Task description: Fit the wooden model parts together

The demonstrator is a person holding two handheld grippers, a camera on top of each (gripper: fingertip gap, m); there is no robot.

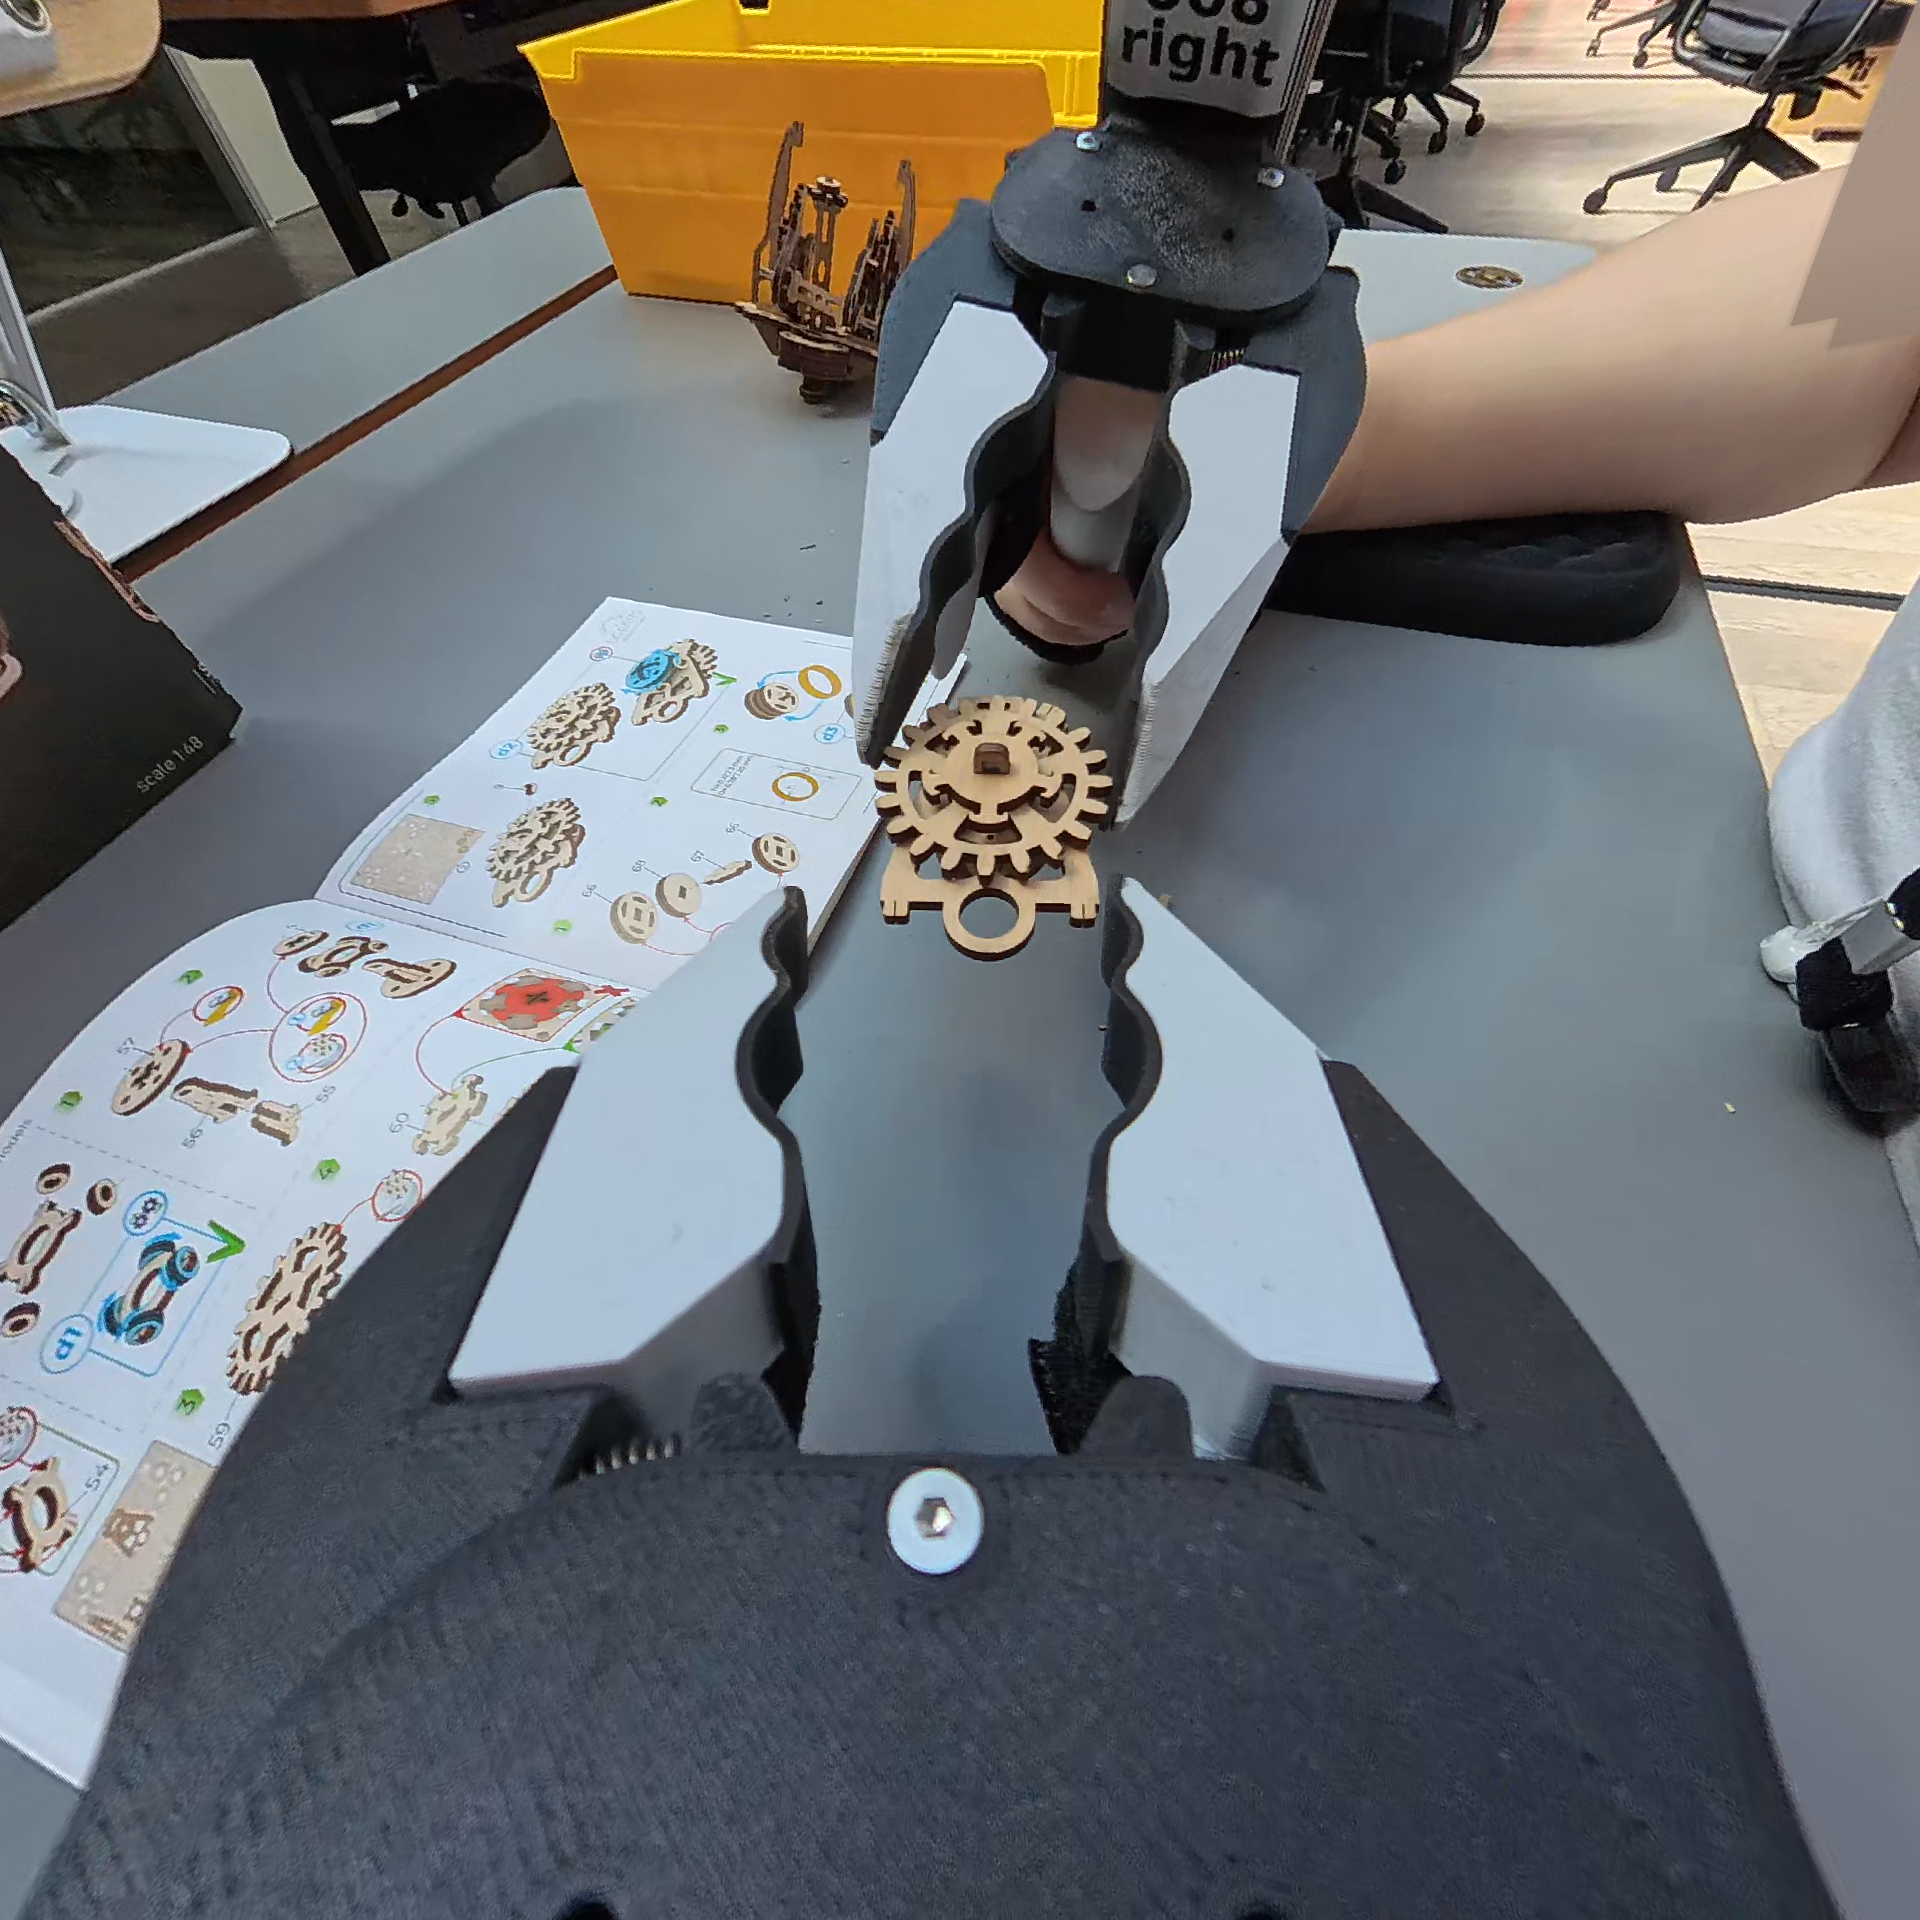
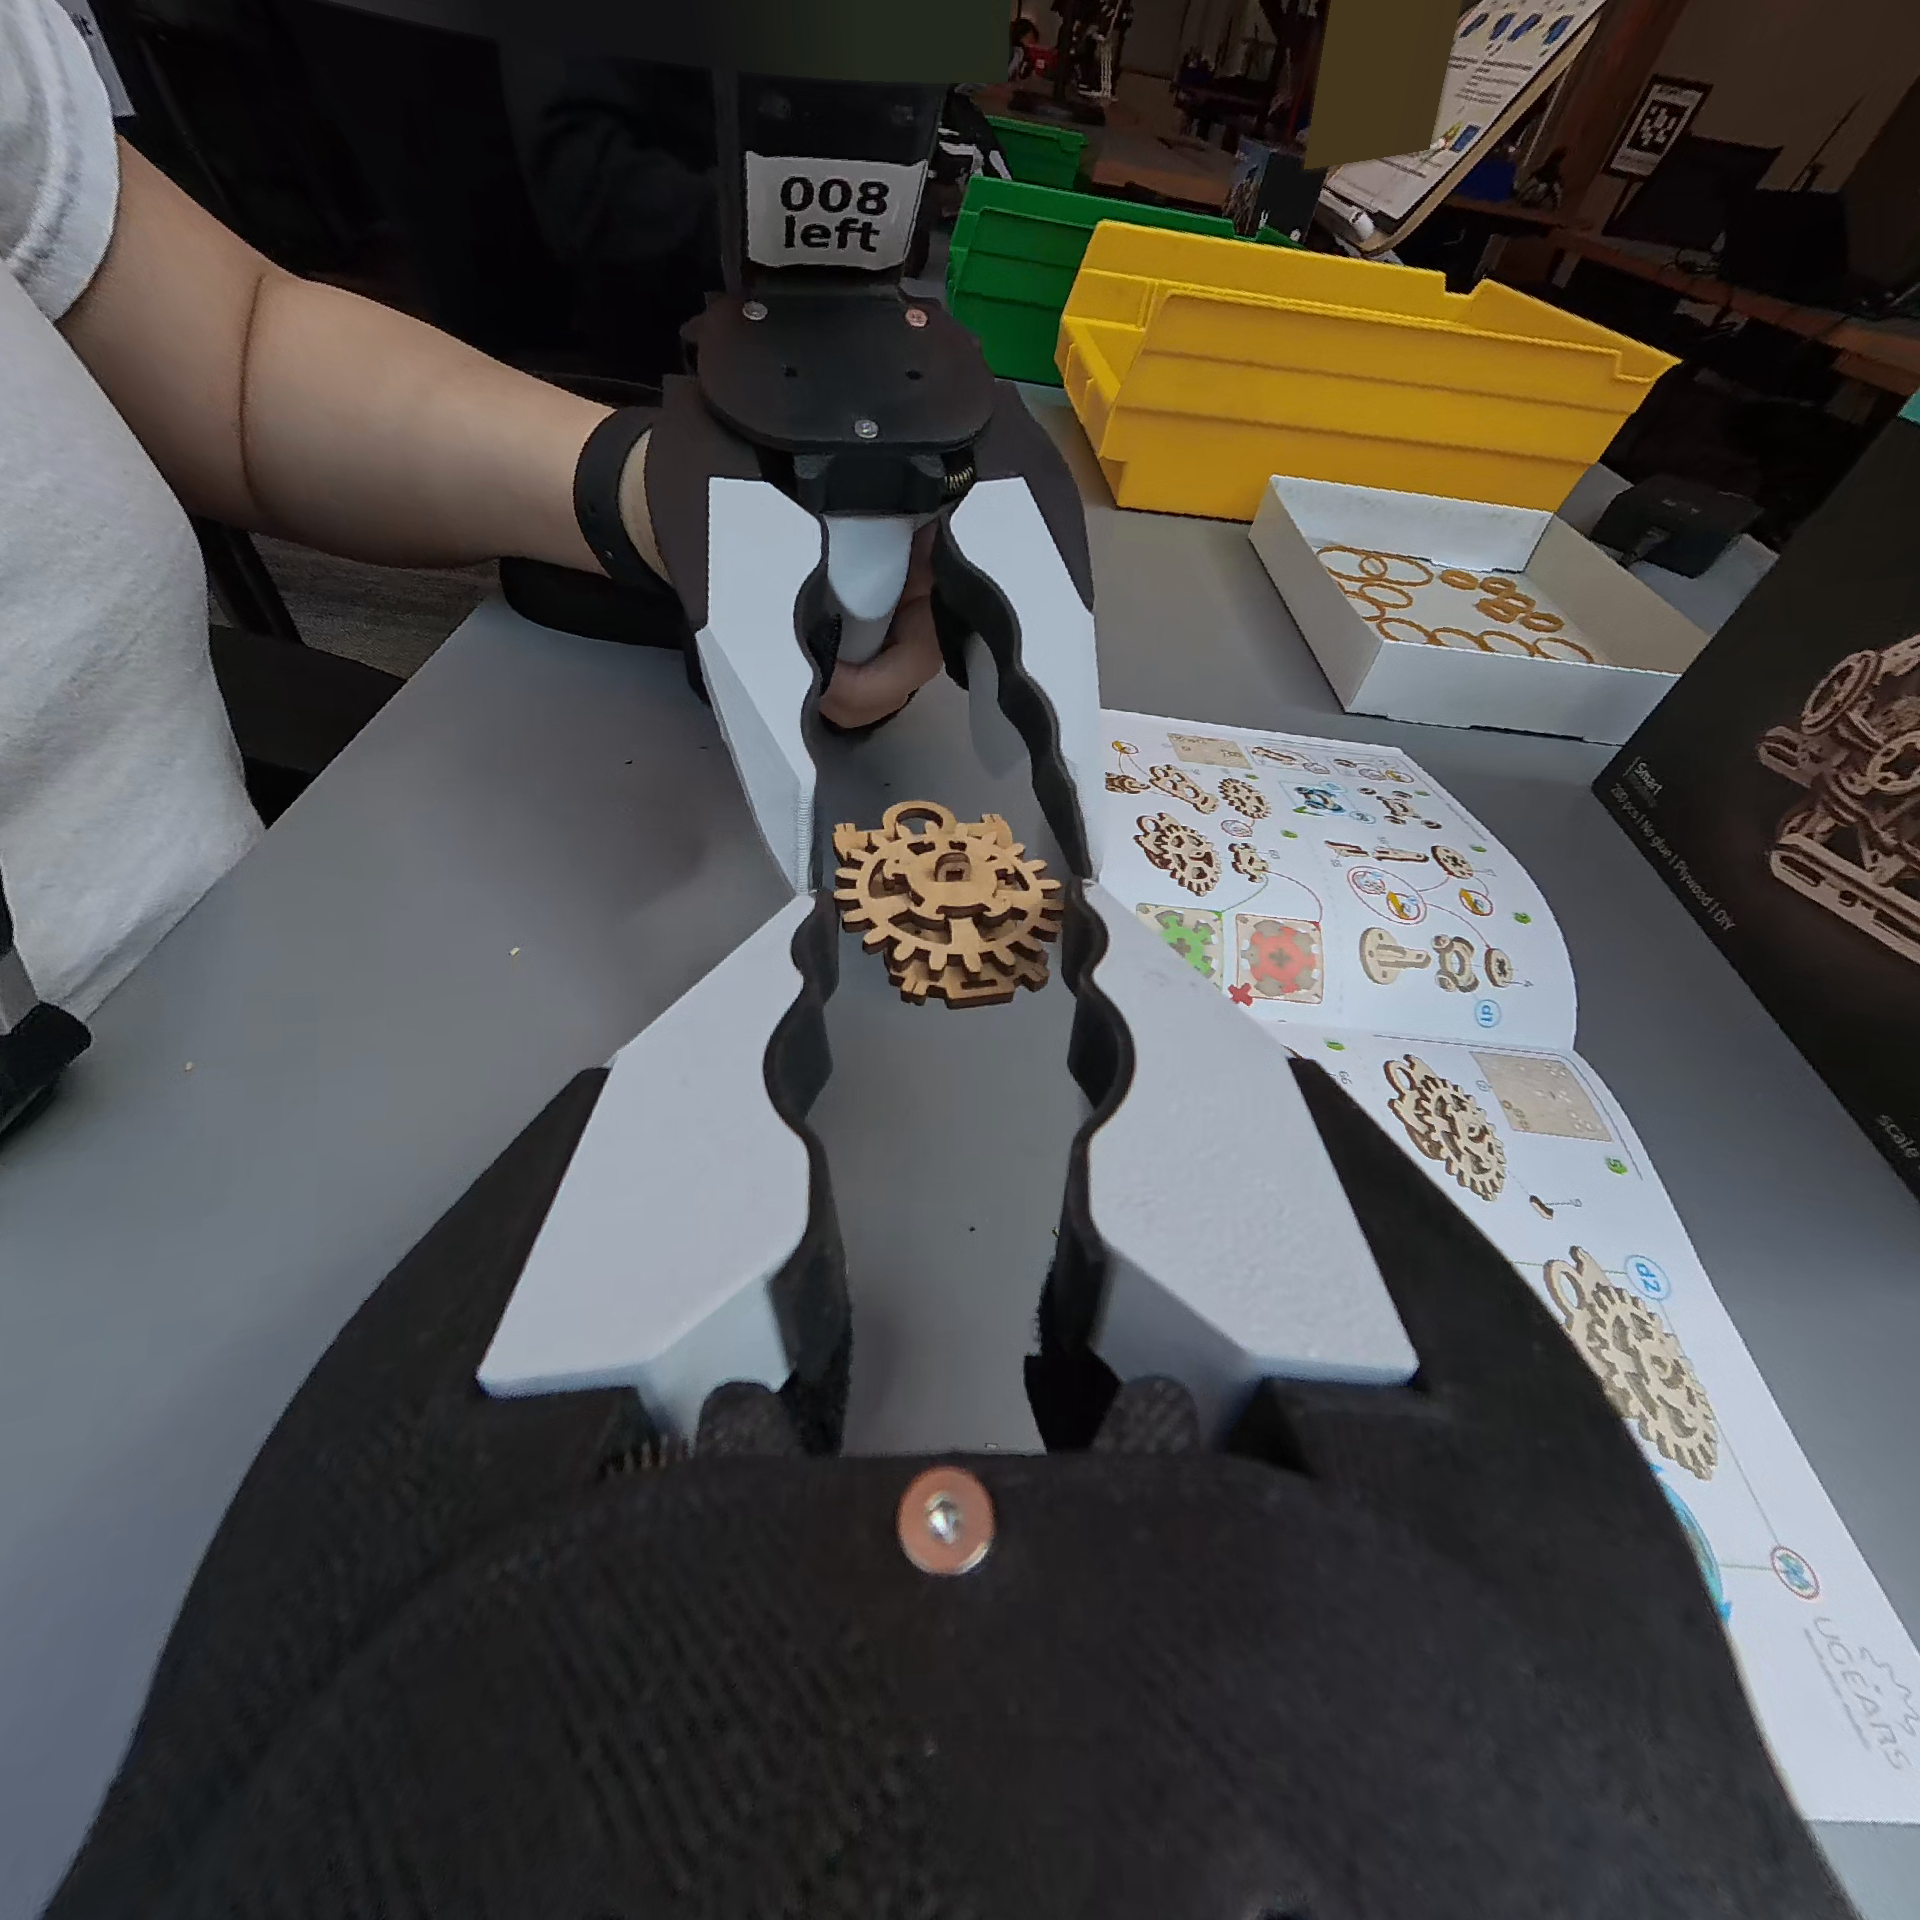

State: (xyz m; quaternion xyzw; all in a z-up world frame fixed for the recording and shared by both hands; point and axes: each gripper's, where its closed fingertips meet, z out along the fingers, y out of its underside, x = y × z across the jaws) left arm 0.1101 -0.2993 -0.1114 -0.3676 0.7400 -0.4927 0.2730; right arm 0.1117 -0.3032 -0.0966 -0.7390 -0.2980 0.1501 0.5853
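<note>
A flat wooden gear assembly (image 1: pixel 992 810) with a ring tab lies on the grey table (image 1: pixel 1455 987). It also shows in the right wrist view (image 2: pixel 951 914). My left gripper (image 1: pixel 956 899) is open, its tips just short of the ring tab end. My right gripper (image 2: pixel 951 899) is open and faces it from the other side. Its fingertips (image 1: pixel 873 743) stand on either side of the gear's far half. In the right wrist view the left gripper (image 2: pixel 940 873) stands just beyond the gear. Neither gripper holds the part.
An open instruction booklet (image 1: pixel 582 852) lies beside the gear, also in the right wrist view (image 2: pixel 1351 894). A yellow bin (image 2: pixel 1351 395), a white tray (image 2: pixel 1475 696) of wooden rings and a black box (image 2: pixel 1787 831) stand beyond it. A built wooden model (image 1: pixel 831 281) and a black arm pad (image 1: pixel 1475 582) are farther back. The tips of both grippers are at nearly the same place.
</note>
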